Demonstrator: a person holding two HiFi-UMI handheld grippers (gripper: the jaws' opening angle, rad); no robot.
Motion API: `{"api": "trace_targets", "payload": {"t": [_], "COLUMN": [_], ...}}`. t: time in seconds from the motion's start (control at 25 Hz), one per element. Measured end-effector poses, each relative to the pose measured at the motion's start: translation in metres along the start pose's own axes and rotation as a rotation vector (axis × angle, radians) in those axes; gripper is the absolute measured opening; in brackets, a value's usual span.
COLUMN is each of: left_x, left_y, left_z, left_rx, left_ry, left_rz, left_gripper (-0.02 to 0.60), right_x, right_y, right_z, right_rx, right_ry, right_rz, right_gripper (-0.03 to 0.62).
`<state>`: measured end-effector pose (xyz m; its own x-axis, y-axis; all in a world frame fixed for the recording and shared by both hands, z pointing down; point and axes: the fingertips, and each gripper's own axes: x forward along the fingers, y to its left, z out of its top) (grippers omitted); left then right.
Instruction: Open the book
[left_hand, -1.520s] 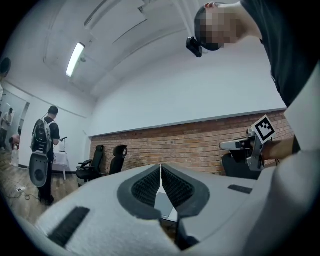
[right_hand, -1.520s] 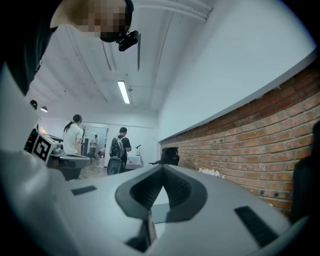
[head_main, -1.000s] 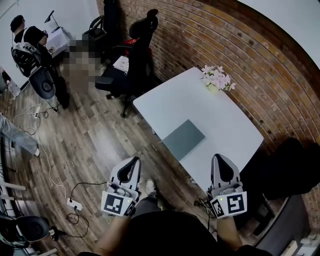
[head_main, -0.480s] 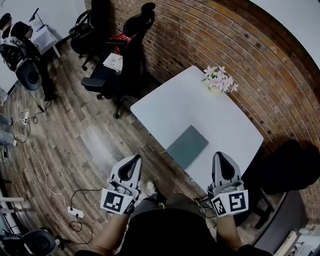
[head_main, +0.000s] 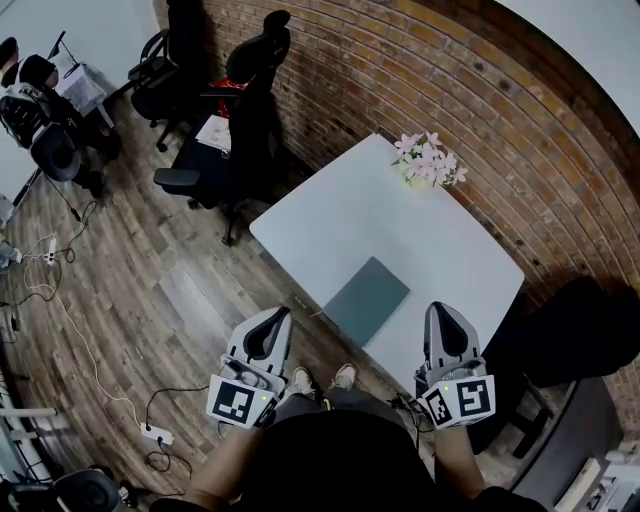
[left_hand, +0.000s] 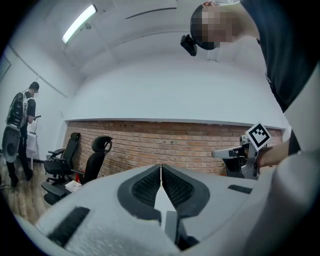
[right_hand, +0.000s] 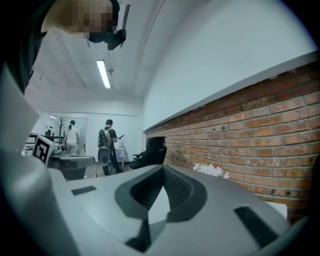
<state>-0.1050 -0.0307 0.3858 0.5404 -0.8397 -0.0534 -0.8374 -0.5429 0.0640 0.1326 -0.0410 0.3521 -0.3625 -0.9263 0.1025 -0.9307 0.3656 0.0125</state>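
Observation:
A closed grey-green book (head_main: 367, 299) lies flat on the white table (head_main: 400, 215), close to its near left edge. Both grippers are held level in front of the table, short of its edge and clear of the book. My left gripper (head_main: 272, 320) hangs over the wooden floor, to the left of the book. My right gripper (head_main: 444, 314) is by the table's near corner, to the book's right. In the left gripper view the pads (left_hand: 160, 170) meet with nothing between them. The right gripper view shows those jaws (right_hand: 162, 170) shut and empty too.
A pot of pink-white flowers (head_main: 428, 160) stands at the table's far edge against the brick wall (head_main: 420, 70). Black office chairs (head_main: 245, 110) stand left of the table. A person (head_main: 35, 95) stands far left. A power strip and cables (head_main: 155, 432) lie on the floor.
Both grippers have come closer to the table, and the book now lies nearer to them. Their jaws have stayed shut.

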Motion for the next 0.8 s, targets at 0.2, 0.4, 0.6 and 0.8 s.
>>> {"api": "trace_targets", "payload": {"t": [0.2,0.4,0.6,0.8], "left_x": [0.011,0.022,0.026,0.027], "left_y": [0.001,-0.002,0.002,0.001], "left_z": [0.000,-0.001,-0.010,-0.016], "left_rx": [0.002,0.008,-0.001,-0.006], "left_ry": [0.022,0.008,0.041,0.059], "left_rz": [0.006,-0.009,-0.011,-0.013], "left_gripper": [0.031,0.031,0.031,0.031], "right_x": [0.004,0.009,0.017,0.025], "right_y": [-0.013,-0.019,-0.025,-0.032], "right_z": [-0.010,-0.027,-0.060,-0.095], "right_rx": [0.021,0.024,0.093,0.213], "right_ry": [0.015,0.041,0.107,0.172], "right_rz": [-0.017,-0.017,-0.043,-0.062], "right_gripper": [0.014,0.014,0.014,0.017]}}
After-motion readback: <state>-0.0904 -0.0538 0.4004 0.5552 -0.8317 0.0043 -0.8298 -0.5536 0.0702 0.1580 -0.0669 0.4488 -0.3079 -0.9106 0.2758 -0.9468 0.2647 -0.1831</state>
